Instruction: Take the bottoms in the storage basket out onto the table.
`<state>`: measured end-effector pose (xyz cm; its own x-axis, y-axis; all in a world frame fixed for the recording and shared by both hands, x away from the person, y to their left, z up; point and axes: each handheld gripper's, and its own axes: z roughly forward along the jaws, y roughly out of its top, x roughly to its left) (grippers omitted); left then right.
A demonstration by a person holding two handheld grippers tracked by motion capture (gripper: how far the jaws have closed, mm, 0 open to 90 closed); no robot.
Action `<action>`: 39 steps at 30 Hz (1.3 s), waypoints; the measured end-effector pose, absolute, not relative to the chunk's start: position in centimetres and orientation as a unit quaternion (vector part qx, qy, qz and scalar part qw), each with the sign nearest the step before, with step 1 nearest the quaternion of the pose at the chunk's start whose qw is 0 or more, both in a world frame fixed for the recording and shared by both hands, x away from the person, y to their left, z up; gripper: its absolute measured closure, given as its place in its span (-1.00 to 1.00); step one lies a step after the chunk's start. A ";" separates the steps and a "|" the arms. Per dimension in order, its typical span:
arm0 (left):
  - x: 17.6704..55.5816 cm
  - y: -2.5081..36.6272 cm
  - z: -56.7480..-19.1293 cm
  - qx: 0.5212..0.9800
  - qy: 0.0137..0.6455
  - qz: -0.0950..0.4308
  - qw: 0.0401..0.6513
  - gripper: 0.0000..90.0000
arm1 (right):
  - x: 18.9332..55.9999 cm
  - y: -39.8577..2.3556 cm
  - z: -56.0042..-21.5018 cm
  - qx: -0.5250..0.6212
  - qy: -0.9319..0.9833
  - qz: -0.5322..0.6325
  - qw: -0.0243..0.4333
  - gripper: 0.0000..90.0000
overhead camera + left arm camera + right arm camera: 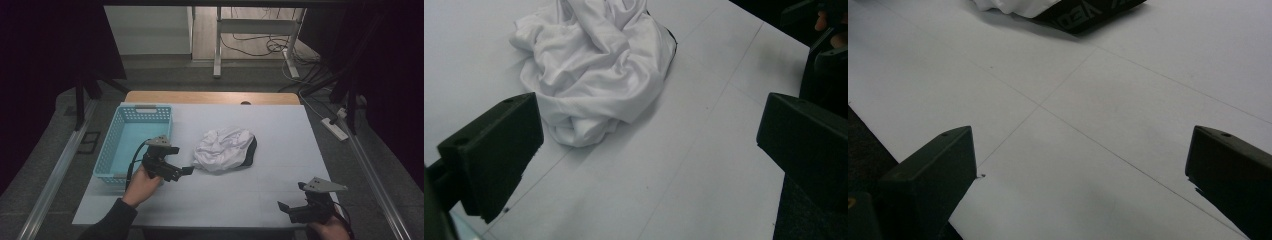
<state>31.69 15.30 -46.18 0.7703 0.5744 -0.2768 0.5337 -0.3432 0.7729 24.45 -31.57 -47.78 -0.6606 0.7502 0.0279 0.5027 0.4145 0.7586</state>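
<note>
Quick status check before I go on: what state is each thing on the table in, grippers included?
white garment: crumpled in a heap mid-table, black band at its right edge, not held.
blue basket: upright at the table's left; no contents visible.
left gripper: jaws open, pointed at the garment, just short of it.
right gripper: jaws open, near the table's front right corner, holding nothing.

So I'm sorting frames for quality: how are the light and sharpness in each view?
High view: table evenly lit, surroundings dark. Left gripper view: white cloth sharp, soft shadow beneath, near claw tips blurry. Right gripper view: dim and greyish, no glare.
</note>
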 end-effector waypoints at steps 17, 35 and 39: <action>29.9 17.2 -46.6 0.809 0.358 0.030 0.466 -1.00 | 24.4 -31.6 -47.8 0.383 0.824 0.386 0.162 -0.99; 27.2 19.3 -47.1 0.800 0.380 0.043 0.462 -1.00 | 24.5 -31.6 -47.8 0.384 0.824 0.384 0.162 -0.99; 26.6 19.8 -47.2 0.798 0.385 0.047 0.462 -1.00 | 24.5 -31.6 -47.8 0.384 0.824 0.384 0.162 -0.99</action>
<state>26.61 19.77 -47.15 0.6990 0.6576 -0.2810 0.5711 -0.2769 0.7728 24.48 -31.57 -47.79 -0.6533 0.7566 0.0280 0.5080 0.4106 0.7572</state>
